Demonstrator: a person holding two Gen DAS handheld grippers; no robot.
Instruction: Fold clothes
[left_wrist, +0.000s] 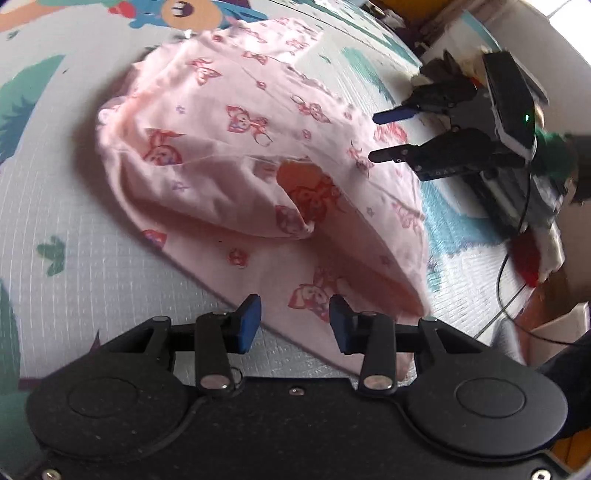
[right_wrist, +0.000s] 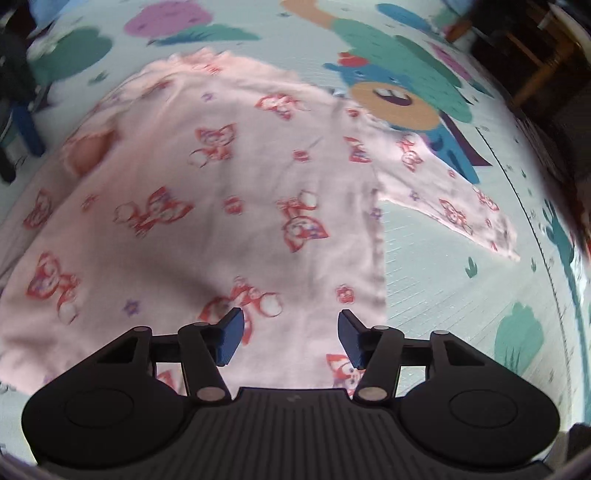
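The left gripper (left_wrist: 294, 319) points down at the play mat (left_wrist: 92, 266) with its 2 blue pads (left_wrist: 248, 321) parted; the near edge of the pink garment (left_wrist: 258, 155) lies in the gap between them, but neither pad presses on the cloth, so it grips nothing. The right gripper (right_wrist: 290, 336) hangs over the same garment (right_wrist: 207, 206) with its blue pads (right_wrist: 231, 338) spread wide and only flat cloth showing between them, released as well. In the left wrist view the right gripper (left_wrist: 373, 136) reaches in from the right side of the mat, its 2 fingers held apart just above the garment's right border, with a black camera block (left_wrist: 511, 96) showing a green light behind it. The garment is pale pink with red fox figures and small flowers; it lies spread on the mat, 1 flap folded over its middle, leaving an orange-pink lining patch (left_wrist: 299, 177) exposed at the fold. In the right wrist view 1 sleeve (right_wrist: 447, 192) stretches out flat toward the mat's right edge, touching a blue cartoon animal (right_wrist: 399, 99) printed there. The mat is light grey-blue with green leaves and purple shapes. Both views are blurred.
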